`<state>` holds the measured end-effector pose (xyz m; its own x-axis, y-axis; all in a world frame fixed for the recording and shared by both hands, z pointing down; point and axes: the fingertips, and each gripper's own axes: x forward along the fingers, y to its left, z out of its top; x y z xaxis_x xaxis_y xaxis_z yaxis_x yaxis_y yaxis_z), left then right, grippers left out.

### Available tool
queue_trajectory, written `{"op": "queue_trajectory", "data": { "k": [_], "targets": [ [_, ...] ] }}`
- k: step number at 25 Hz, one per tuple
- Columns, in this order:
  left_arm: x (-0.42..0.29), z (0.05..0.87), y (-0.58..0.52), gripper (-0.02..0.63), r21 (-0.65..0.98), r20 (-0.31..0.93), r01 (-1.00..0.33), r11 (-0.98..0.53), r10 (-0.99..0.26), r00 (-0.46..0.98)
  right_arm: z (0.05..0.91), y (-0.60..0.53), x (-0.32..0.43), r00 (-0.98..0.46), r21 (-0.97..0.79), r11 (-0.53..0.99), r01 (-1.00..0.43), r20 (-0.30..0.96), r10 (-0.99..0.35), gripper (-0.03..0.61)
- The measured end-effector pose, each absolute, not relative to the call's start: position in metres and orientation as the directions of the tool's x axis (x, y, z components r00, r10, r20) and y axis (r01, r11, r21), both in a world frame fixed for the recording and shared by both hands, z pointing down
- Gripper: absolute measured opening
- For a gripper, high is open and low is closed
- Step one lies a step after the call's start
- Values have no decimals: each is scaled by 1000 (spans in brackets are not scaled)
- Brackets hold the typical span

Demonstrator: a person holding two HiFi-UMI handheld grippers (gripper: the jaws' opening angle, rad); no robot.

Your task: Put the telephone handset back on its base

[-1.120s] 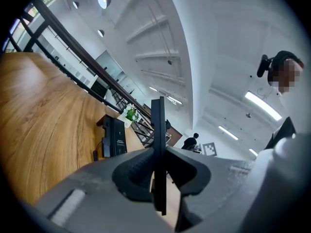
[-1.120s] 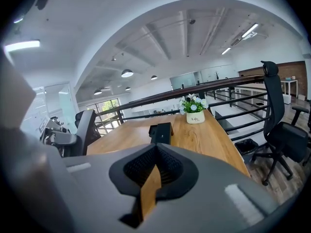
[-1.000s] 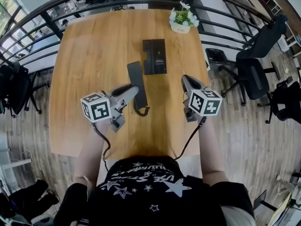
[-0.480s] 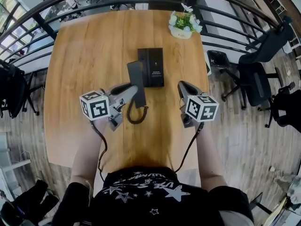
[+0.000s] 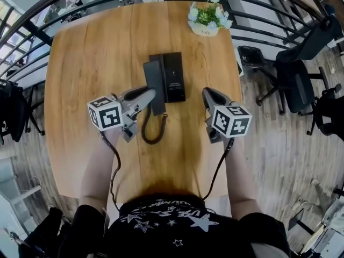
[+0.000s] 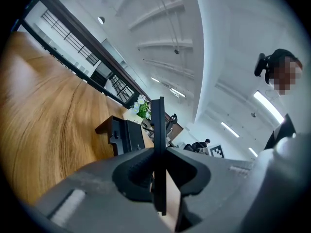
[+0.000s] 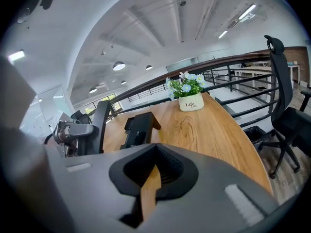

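Wooden table (image 5: 80, 63) beside a black railing, black telephone base (image 5: 174, 77) near its middle. Left gripper (image 5: 149, 94) clamped on handset (image 5: 153, 79), overlapping base's left edge from above. Right gripper (image 5: 207, 94) just right of base, jaws together, empty.

The head camera looks from above the person steeply down onto a light-brown wooden table (image 5: 91, 58), far enough off to take in the whole top, the floor around it and the person's torso at the lower edge. The camera on the left gripper (image 5: 152, 93) sits just behind the jaws and is rolled sideways, so the table stands at its left and the ceiling at its right. A black flat telephone handset (image 6: 158, 120), clamped edge-on, splits that view. The camera on the right gripper (image 5: 206, 92) sits upright, low over the table, facing along it. All three views share the black rectangular telephone base (image 5: 174, 77) and the white pot of flowers (image 5: 206, 21).
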<state>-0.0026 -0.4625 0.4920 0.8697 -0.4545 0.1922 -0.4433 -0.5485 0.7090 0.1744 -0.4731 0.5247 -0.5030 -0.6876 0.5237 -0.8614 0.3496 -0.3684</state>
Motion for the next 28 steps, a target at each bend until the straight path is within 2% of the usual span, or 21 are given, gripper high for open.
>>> {"op": "queue_trajectory", "data": {
  "k": [28],
  "targets": [
    [7, 532, -506, 78, 711, 127, -325, -624, -340, 932, 565, -485, 177, -474, -406, 271, -873, 575, -667, 2]
  ]
}}
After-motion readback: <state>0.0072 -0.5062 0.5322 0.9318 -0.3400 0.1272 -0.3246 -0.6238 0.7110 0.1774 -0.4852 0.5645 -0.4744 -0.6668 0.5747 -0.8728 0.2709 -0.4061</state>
